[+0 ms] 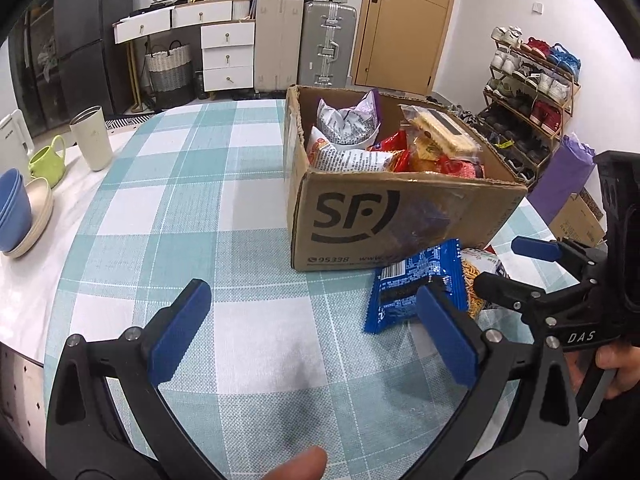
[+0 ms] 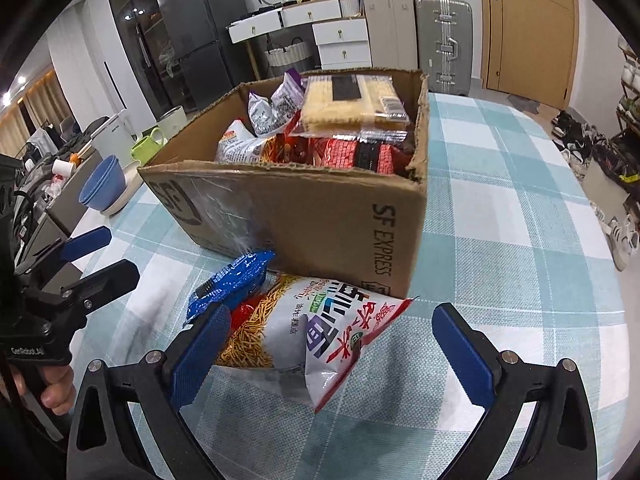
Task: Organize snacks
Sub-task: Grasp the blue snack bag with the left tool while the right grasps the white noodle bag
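Nearest, right gripper [image 2: 332, 354] is spread wide, empty, its blue ribbed pads flanking a glossy white crinkly noodle-snack bag [image 2: 304, 328] lying flat on the checked teal woven tablecloth [image 2: 500, 208]. Left gripper [image 1: 312, 332] is also wide open, holding nothing, with a shiny blue foil packet [image 1: 416, 284] just by its right pad. Both packs touch the foot of the open corrugated cardboard box [image 2: 320, 216], crammed with packets, wafer pack [image 2: 352, 98] on top. Farther left: stacked blue bowls [image 1: 14, 208], green mug [image 1: 48, 162].

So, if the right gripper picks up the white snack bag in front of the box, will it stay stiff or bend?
The white snack bag is thin film, so it will probably sag. Its glossy surface may slip. The thin sticks inside look brittle; squeeze gently.
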`<action>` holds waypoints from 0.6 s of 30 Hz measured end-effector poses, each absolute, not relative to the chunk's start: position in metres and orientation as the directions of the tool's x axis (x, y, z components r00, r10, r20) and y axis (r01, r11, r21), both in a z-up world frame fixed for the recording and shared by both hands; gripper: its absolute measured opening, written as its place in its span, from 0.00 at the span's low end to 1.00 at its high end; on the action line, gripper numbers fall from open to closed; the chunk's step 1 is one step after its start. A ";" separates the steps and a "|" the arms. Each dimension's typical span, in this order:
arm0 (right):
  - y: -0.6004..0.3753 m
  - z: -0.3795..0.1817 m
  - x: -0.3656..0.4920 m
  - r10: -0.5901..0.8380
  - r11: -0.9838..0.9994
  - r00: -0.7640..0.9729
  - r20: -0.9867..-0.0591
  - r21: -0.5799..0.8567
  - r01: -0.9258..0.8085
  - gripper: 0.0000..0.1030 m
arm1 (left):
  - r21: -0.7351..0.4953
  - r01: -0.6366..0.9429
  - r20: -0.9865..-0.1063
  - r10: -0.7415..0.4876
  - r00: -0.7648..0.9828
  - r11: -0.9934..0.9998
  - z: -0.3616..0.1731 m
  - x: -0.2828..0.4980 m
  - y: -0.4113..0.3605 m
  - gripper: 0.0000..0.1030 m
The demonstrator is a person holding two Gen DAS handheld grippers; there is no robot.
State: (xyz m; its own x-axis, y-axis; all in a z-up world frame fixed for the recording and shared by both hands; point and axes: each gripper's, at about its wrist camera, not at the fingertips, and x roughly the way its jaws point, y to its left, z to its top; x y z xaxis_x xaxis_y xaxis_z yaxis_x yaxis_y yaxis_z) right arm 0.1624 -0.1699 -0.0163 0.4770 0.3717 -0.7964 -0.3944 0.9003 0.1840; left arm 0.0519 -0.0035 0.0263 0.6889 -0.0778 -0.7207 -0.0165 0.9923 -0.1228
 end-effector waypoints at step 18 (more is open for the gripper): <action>-0.154 -0.039 0.164 0.428 0.867 0.408 -0.807 0.239 -0.437 0.82 | -0.129 -0.010 -0.733 -0.089 0.674 0.992 0.015 0.058 -0.003 0.99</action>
